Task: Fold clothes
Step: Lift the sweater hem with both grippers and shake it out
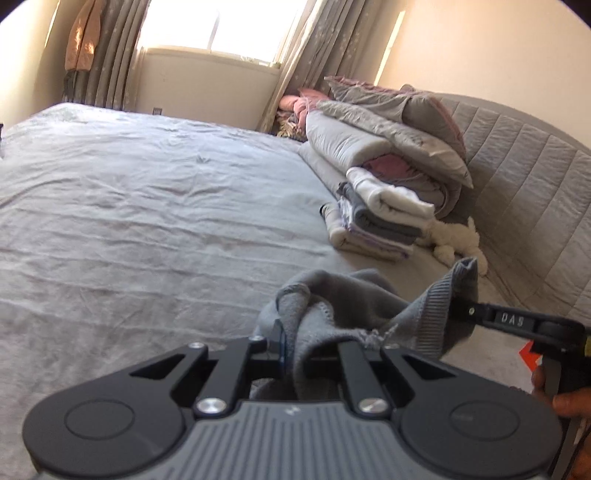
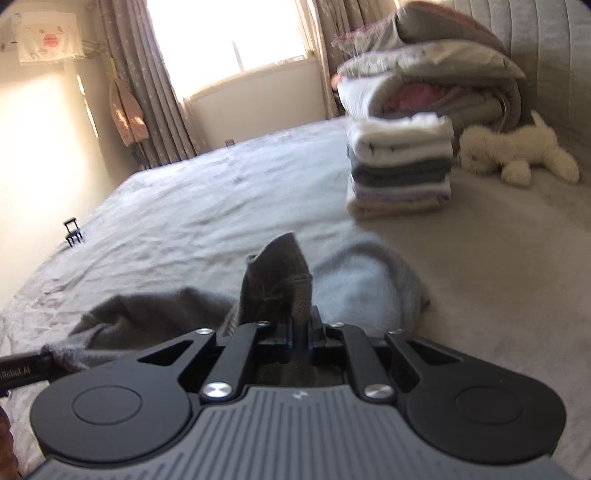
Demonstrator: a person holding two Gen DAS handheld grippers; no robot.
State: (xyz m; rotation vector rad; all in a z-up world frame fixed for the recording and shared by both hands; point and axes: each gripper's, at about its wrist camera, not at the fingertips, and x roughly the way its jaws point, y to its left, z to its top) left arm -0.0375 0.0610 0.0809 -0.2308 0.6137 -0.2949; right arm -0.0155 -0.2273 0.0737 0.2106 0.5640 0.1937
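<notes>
Two grippers, one grey garment, one bed – entries placed rel. to the stack of folded clothes

1. Grey garment: knit top w/ ribbed hem, bunched, held up off the bed sheet on the near side of the stack, between both grippers; part of it sags onto the sheet in right wrist view

2. Left gripper: jaws closed on a fold of the garment, cloth spilling over and down between the linkage arms; sits nearer the camera than the stack and left of it

3. Right gripper: jaws closed, pinching the ribbed hem, which stands up in a peak above the fingertips; in left wrist view it enters from the right, below the stack, fingers clamped on the hem corner; a hand shows on its handle

4. Stack of folded clothes: white, grey, lilac, cream layers, on the sheet near the padded headboard

5. Rolled bedding and pillows: piled just behind the stack

6. White plush toy: lying beside the stack, headboard side

7. Window w/ curtains: far beyond the stack
</notes>
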